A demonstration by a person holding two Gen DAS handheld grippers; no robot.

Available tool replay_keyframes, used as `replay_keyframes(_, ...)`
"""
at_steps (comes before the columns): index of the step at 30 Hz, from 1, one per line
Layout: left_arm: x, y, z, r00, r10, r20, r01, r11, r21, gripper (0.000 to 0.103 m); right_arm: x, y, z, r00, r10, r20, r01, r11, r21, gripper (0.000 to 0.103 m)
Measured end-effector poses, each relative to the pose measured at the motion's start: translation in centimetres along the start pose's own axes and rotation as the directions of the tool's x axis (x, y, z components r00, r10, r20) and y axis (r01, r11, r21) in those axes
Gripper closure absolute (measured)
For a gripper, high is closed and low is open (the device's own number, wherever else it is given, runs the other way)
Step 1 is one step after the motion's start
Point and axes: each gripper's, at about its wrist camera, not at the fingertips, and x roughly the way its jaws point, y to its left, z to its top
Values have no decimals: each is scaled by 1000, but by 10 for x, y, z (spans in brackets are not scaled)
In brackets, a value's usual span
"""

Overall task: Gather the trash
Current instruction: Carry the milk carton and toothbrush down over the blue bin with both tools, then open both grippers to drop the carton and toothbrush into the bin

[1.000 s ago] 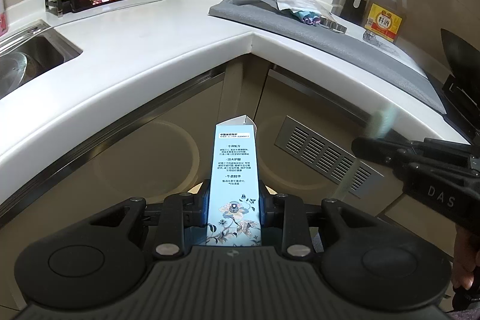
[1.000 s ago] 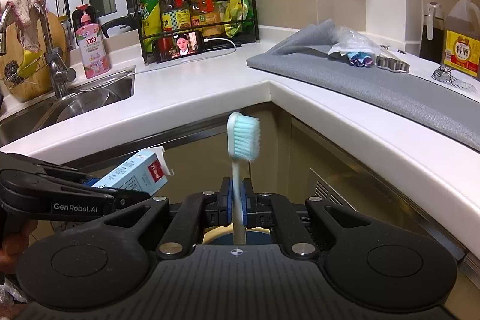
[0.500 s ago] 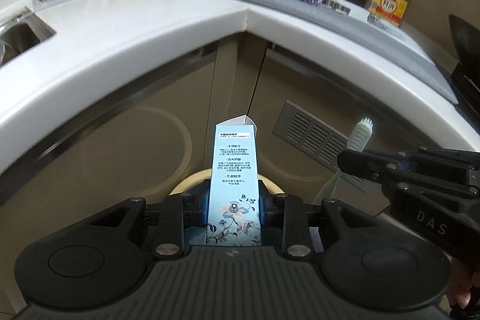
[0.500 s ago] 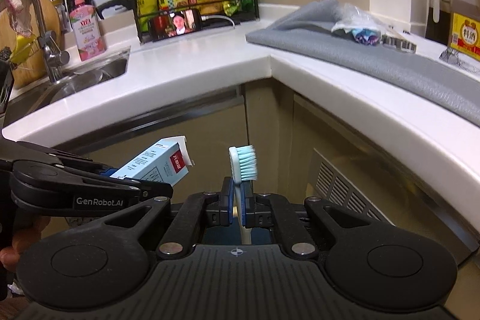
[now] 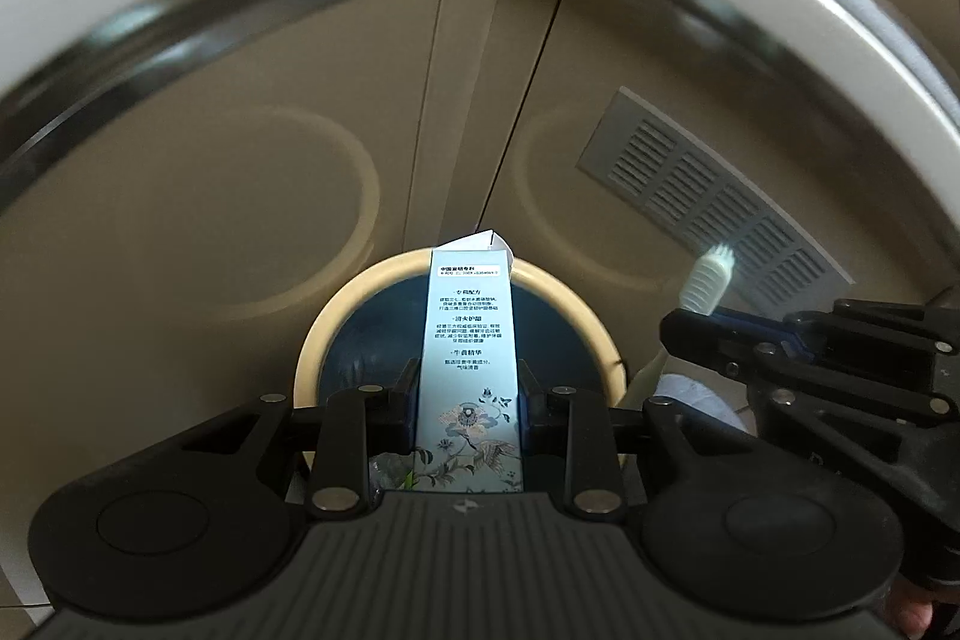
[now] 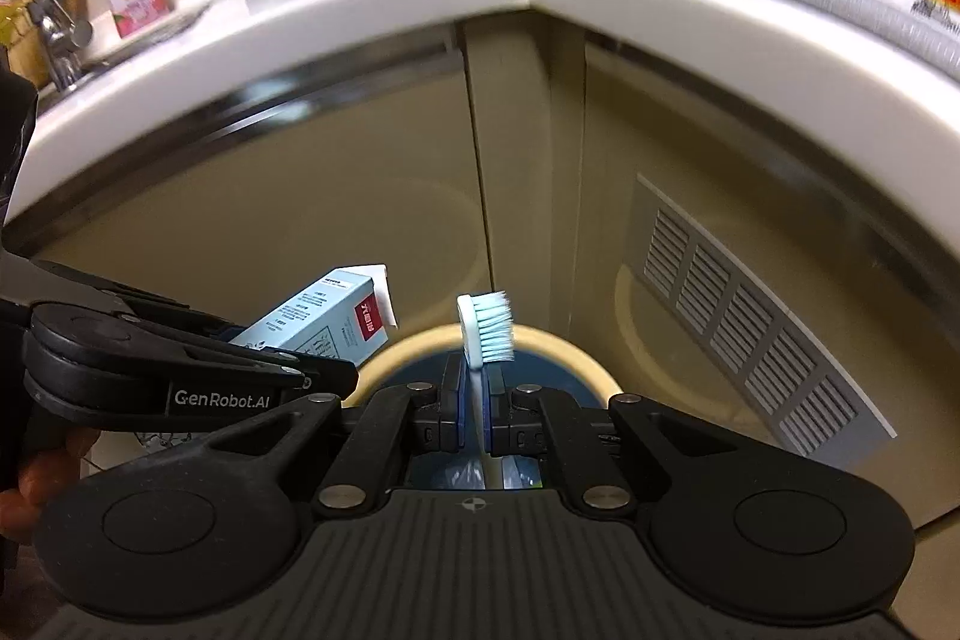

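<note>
Left wrist | left gripper [image 5: 468,394] clenches tall pale-blue cardboard box [image 5: 468,340] | right gripper [image 6: 477,400] pinches white toothbrush [image 6: 486,328] | round cream-rimmed bin [image 5: 312,340] below both

"GenRobot.AI" on left gripper [image 6: 336,370], Chinese print on box [image 5: 468,334]

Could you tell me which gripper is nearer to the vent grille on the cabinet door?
Right. The right gripper, shut on a toothbrush, sits just below the vent grille. The left gripper, clamping a blue box, is further away, over the bin.
</note>
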Motion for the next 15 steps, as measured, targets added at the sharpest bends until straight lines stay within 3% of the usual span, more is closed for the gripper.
replay_keyframes(15, 66, 11, 5, 994, 40, -101, -41, 999, -7, 71, 61, 1, 0, 991, -7, -134, 8, 1000, 7, 97)
